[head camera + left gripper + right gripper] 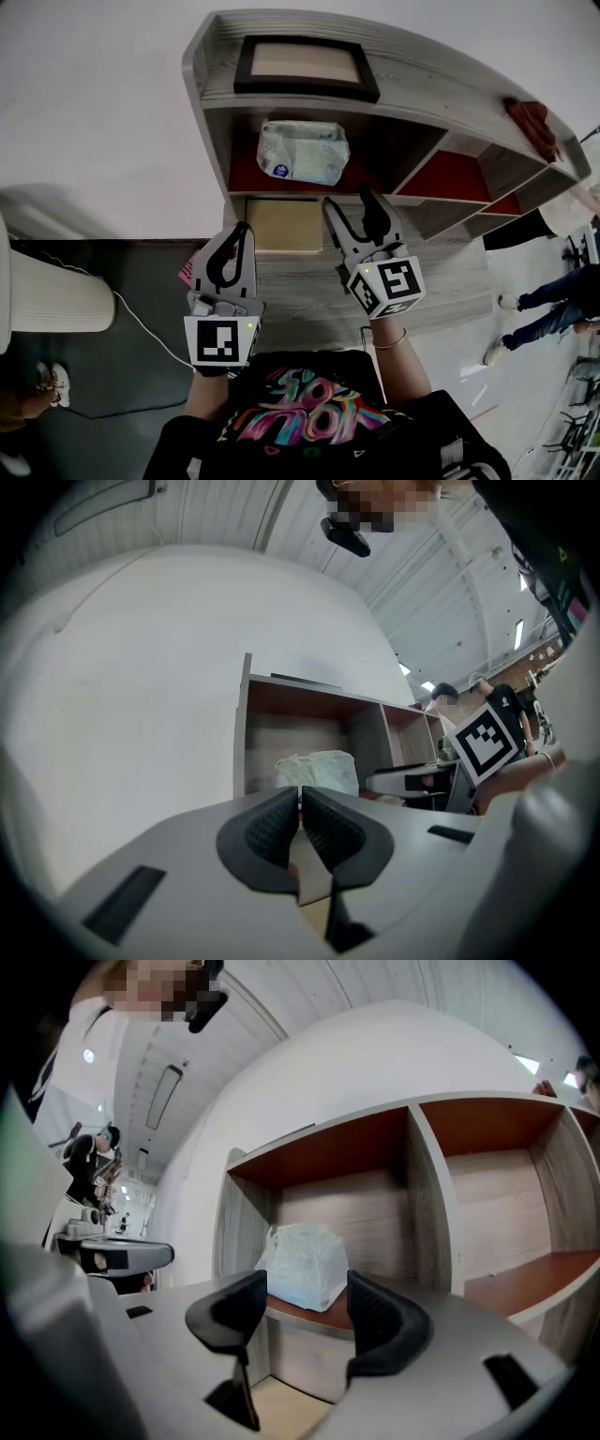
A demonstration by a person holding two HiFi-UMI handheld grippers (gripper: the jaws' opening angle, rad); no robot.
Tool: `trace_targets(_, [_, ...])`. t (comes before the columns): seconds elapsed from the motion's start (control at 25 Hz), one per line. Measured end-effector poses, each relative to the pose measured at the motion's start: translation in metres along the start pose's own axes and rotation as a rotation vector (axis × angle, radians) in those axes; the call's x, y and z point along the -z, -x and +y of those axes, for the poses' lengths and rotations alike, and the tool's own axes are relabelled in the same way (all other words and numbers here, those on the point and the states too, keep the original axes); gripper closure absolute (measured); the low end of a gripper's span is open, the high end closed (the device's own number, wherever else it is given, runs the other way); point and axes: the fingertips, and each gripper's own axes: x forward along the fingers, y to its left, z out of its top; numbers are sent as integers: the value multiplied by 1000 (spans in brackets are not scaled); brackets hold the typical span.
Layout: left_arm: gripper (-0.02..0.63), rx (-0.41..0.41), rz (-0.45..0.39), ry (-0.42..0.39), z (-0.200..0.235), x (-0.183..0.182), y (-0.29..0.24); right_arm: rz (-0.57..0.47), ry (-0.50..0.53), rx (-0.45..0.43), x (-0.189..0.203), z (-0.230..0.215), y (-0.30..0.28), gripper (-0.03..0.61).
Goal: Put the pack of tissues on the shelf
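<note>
Crinkly plastic wraps the pack of tissues (303,152); the shelf (431,75) is matt, wood-grained.

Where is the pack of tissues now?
In the head view, the pack of tissues lies in the leftmost compartment of the shelf, under the picture frame, beyond the right gripper.

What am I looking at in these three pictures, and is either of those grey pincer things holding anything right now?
There is no robot: a person carries two hand-held grippers, and the patterned cubes are part of them. The head view comes from a camera on the person's head, looking down; the two gripper views come from cameras riding on each one, looking along its jaws. The left hand-held gripper is shut and empty. The right hand-held gripper is open and empty. The pack of tissues lies in the top left compartment of the shelf, beyond the right jaws and untouched. A picture frame lies on top of the shelf.
</note>
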Motion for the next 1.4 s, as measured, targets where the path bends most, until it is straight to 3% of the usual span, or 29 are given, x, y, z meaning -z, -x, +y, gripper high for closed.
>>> trace_targets(0.4, [582, 42, 8, 12, -22, -1, 7, 5, 27, -56, -9, 16, 46, 319])
trace_targets(0.84, [583, 83, 31, 25, -37, 3, 20, 29, 1, -119, -4, 34, 91, 430])
trace_targets(1.16, [583, 87, 67, 41, -35, 17, 28, 45, -43, -91, 9, 34, 104, 503])
trace_targets(1.32, [583, 108, 135, 5, -35, 34, 36, 64, -45, -72, 19, 32, 111, 537])
trace_targets(1.4, [583, 104, 116, 17, -35, 32, 34, 71, -46, -66, 22, 32, 113, 554])
